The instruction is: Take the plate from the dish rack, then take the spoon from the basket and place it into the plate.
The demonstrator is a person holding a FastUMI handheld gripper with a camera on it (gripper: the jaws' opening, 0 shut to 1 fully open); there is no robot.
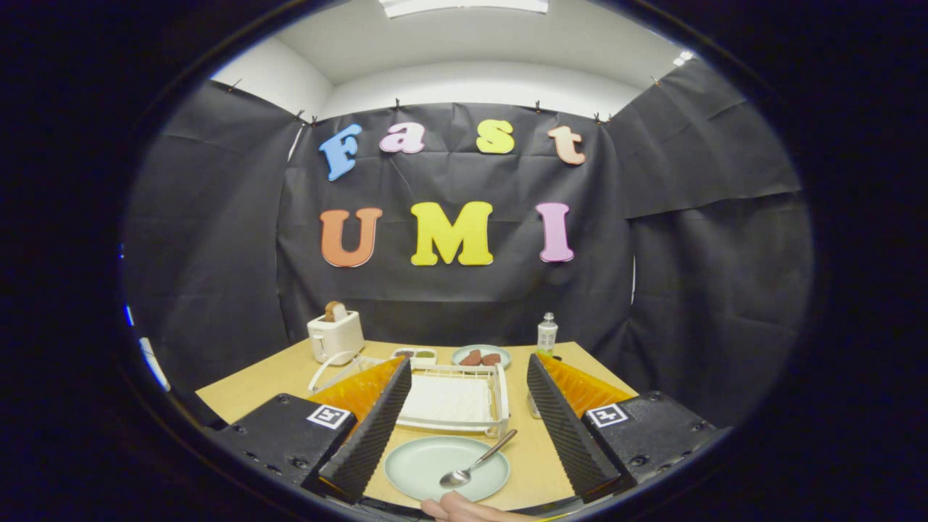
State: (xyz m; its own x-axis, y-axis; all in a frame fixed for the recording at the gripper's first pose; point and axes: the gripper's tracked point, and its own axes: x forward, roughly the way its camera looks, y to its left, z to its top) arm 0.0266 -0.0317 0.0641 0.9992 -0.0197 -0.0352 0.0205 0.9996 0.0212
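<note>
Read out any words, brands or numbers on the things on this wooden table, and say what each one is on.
Small clear bottle with white cap: label too small to read.
Cream toaster: no text visible.
Square black-and-white markers on the gripper: coded patterns, no words.
The gripper stands open, with the pale green round plate and metal spoon between its fingers: both unmarked.

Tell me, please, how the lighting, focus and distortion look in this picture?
Gripper view: even overhead lighting with soft shadows; strong fisheye bending of the table edges; plate and spoon sharp between the open gripper fingers; no glare.
</note>
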